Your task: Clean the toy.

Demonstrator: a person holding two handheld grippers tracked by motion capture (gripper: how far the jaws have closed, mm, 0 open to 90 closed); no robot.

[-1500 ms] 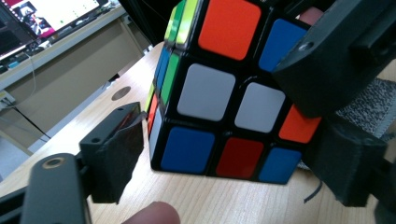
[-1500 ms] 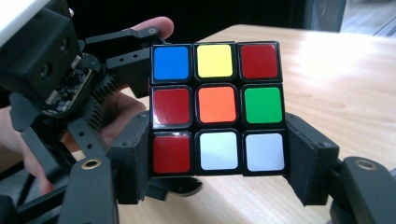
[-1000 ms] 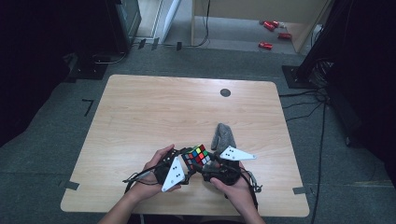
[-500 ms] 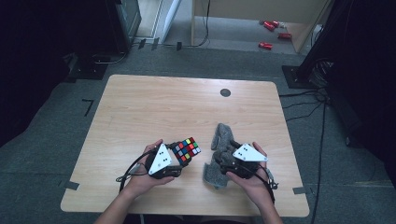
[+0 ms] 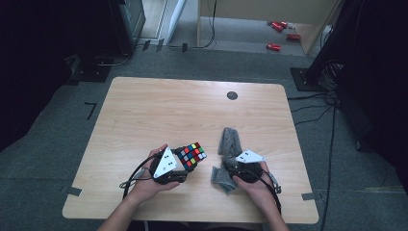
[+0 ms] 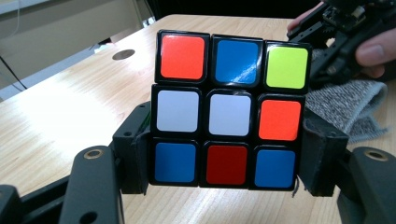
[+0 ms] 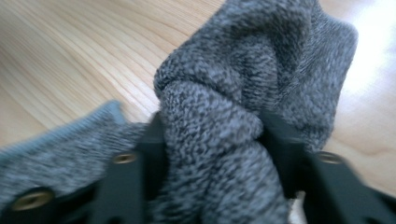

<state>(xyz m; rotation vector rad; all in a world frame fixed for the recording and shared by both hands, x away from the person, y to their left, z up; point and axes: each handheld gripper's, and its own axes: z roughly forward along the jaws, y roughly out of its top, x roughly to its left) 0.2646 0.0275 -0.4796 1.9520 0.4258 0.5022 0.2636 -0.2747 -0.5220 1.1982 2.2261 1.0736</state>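
Observation:
A scrambled colour cube (image 5: pixel 191 155) is clamped by its lower row in my left gripper (image 5: pixel 185 161), held just above the wooden table (image 5: pixel 159 110) near the front edge. In the left gripper view the pads press both sides of the cube (image 6: pixel 229 109). To its right a grey knitted cloth (image 5: pixel 230 139) lies crumpled on the table. My right gripper (image 5: pixel 230 171) sits at the cloth's near end. Its jaws have just been closing, and a bunched fold of the cloth (image 7: pixel 224 93) is squeezed between them. The right gripper (image 6: pixel 345 37) also appears beyond the cube.
A small black disc (image 5: pixel 232 95) is set in the table near the far edge. Cables trail from both grippers over the front edge. Red objects (image 5: pixel 281 33) lie on the floor behind, and dark stands flank the table.
The right gripper left the cube, moved right and down, and closed on the grey cloth. The cube stays in the left gripper, which shifted slightly left.

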